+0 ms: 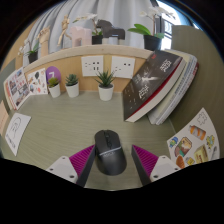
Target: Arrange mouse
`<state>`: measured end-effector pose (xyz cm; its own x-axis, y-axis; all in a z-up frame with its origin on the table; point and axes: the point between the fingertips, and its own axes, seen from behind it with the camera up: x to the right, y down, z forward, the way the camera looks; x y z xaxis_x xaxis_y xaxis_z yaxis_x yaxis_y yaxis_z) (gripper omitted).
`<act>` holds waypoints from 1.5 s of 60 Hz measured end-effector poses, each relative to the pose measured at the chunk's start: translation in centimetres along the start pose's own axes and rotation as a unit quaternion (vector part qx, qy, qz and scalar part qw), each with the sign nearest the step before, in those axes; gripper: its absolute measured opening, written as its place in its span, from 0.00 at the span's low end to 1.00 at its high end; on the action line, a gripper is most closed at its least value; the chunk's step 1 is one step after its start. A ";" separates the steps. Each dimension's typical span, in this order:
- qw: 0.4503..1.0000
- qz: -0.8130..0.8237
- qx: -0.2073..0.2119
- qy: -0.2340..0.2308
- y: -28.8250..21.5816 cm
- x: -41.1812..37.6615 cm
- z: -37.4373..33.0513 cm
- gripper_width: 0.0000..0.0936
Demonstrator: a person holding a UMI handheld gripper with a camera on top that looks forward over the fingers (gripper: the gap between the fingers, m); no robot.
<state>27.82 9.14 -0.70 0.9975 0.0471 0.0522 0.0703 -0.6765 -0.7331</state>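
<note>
Gripper (113, 163) is seen spread open around the black mouse (109, 152), which is rested on the tabletop (70, 125) near its front edge, gaps visible beside both pads.

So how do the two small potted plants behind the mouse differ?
The left plant is smaller and rounder, with short, compact foliage; the right plant is larger, with long, spiky leaves spreading outward. The left plant stands nearer the purple object; the right plant stands nearer the book. Both sit upright in white pots, beyond the mouse, which lies between the open gripper fingers.
</note>
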 end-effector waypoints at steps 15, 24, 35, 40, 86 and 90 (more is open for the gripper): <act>1.000 0.024 -0.013 -0.004 -1.0 0.0 1.6 0.56; 0.999 0.034 -0.026 0.003 -1.0 0.1 1.6 0.45; 0.998 0.037 -0.053 0.003 -0.6 0.1 1.7 0.35; 0.997 0.039 -0.064 0.011 -0.7 0.1 1.7 0.31; 0.994 0.051 0.096 0.012 -21.4 -36.1 -11.8 0.31; 0.998 0.042 0.049 0.002 -17.3 -39.7 -8.8 0.31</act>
<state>-12.98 12.45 15.88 0.9999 -0.0100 -0.0098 -0.0139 -0.6029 -0.7977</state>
